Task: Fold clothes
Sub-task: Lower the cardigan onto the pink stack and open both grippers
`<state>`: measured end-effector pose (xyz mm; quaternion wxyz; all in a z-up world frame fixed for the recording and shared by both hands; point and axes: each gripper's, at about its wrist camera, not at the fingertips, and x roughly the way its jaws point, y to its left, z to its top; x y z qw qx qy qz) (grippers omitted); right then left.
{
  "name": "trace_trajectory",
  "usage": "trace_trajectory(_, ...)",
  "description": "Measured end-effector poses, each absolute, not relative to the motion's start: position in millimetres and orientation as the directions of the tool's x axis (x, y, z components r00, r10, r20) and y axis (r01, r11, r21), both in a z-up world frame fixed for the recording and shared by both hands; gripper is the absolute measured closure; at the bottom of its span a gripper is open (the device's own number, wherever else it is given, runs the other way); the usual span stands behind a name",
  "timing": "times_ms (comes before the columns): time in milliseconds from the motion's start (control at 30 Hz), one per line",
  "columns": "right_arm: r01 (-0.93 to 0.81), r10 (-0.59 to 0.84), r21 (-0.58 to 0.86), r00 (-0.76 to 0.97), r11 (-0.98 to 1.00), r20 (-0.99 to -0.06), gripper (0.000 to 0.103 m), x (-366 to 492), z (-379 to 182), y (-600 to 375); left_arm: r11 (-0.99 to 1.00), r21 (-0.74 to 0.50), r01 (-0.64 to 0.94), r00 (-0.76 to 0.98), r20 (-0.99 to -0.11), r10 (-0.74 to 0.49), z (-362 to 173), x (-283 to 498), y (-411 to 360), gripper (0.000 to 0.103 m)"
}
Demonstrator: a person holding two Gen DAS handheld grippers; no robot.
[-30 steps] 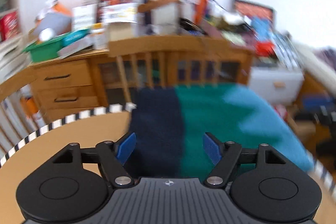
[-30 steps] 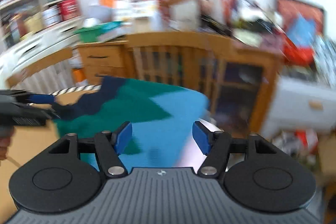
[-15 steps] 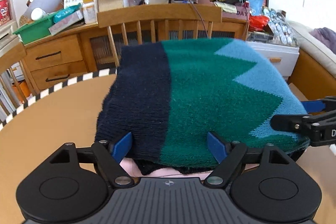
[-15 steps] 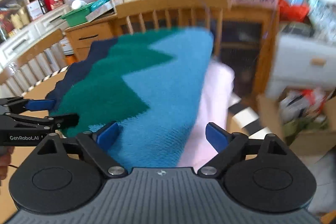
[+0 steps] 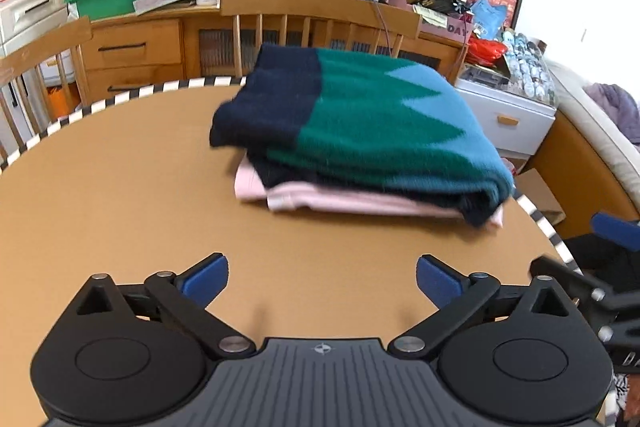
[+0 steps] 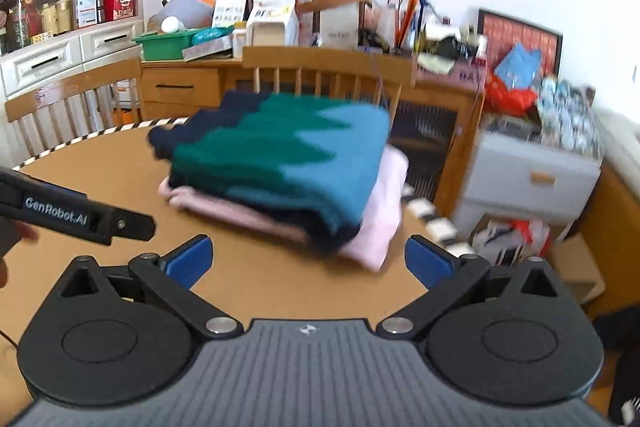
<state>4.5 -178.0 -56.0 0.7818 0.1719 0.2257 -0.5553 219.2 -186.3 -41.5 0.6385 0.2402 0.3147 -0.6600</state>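
A: Which step of the folding is this?

B: I'd judge the end of one. The knitted sweater [image 5: 360, 123], banded navy, green and light blue, lies folded in the centre of the left wrist frame, on top of a folded pink garment [image 5: 344, 201]. The stack sits on the round worktop [image 5: 120, 187], towards its far right edge, in front of a wooden chair [image 5: 320, 7].

A: And the grippers?

B: Both are released. The left gripper [image 5: 322, 277] has its jaws spread wide, having just been opening, with only bare worktop between its blue pads. The right gripper [image 6: 306, 261] has likewise just been opening; nothing is between its pads either, and the stack's near corner lies just beyond them at centre frame.

A: Is either touching the cloth?

B: Neither, as far as I can see. In the right wrist view the left gripper's black finger shows at the left edge, apart from the stack.

A: What does the next move call for?

B: Probably squaring the stack, or fetching another garment; none is in view.
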Motion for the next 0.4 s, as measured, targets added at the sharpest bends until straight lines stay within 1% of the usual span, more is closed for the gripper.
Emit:
trace_trajectory(100, 0.937, -0.772, 0.000, 0.289, 0.350, -0.566, 0.001, 9, -55, -156, 0.000, -0.097, 0.995, -0.069, -0.708, -0.702, -41, 217, -176, 0.001)
trace_trajectory(233, 0.934, -0.784, -0.026, 0.284, 0.356, -0.552, 0.001, 11, -47, -150, -0.019, -0.095, 0.995, -0.080, -0.694, -0.716, -39, 215, -164, 0.001)
trace_trajectory(400, 0.943, -0.782, 0.021, 0.289, 0.333, -0.552, 0.001, 12, -41, -147, -0.029, -0.099, 0.995, -0.089, -0.675, -0.733, -32, 216, -159, 0.001)
